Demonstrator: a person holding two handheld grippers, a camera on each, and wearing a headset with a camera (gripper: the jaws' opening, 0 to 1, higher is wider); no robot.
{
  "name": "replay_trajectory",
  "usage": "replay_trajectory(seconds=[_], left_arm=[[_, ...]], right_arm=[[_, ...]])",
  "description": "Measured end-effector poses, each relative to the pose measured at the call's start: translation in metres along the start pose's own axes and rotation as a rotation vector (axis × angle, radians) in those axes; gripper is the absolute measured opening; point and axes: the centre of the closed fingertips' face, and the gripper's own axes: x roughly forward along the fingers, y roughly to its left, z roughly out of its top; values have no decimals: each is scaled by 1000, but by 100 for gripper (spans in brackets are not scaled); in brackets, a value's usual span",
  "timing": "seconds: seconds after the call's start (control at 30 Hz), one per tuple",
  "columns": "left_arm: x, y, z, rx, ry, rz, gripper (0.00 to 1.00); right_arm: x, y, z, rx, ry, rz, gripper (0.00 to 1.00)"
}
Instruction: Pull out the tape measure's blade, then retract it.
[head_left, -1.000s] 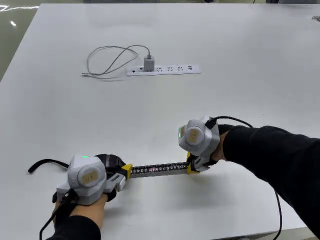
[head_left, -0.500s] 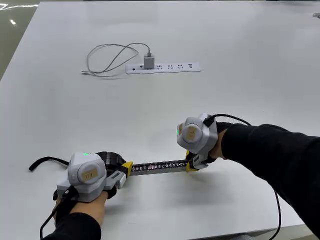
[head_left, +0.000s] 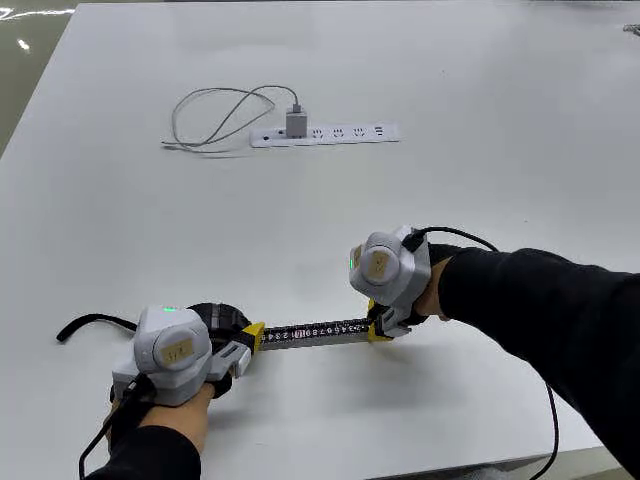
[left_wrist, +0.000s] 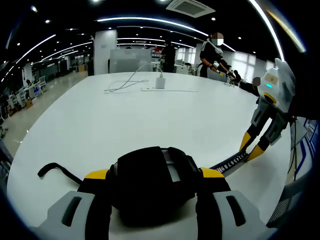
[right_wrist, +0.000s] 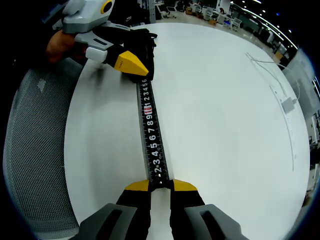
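Observation:
The black tape measure case (head_left: 213, 318) lies on the white table (head_left: 400, 200) near its front left, and my left gripper (head_left: 243, 346) is shut on it. In the left gripper view the case (left_wrist: 155, 182) sits between the yellow-tipped jaws of my left gripper (left_wrist: 155, 176). Its numbered blade (head_left: 315, 332) runs right, flat on the table, to my right gripper (head_left: 378, 331), which is shut on the blade's end. The right gripper view has the blade (right_wrist: 151, 135) leading from my right gripper (right_wrist: 160, 187) up to the case (right_wrist: 142, 42).
A white power strip (head_left: 322, 133) with a charger and a looped cable (head_left: 215, 115) lies further back. The case's black strap (head_left: 85, 325) trails left. The table's front edge is close below both hands. A mesh chair (right_wrist: 35, 150) stands beside the table.
My right gripper has edged slightly left toward the case, so a little less blade shows. The left gripper and the case have stayed put.

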Motion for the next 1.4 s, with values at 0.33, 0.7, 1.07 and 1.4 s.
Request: replay_trajectory(seconds=[0.33,0.7,1.07,1.4], left_arm=[[-1,0,0,-1,6,0,65],[0,0,-1,-1,10,0,65],[0,0,-1,1,10,-1,65],[0,0,-1,1,11,0,65]], right_arm=[[1,0,3,8,2,-1,10],[2,0,6,15,-1,-2,10],[3,0,9,7,15,2,10],[3,1,11,24,8,0,10]])
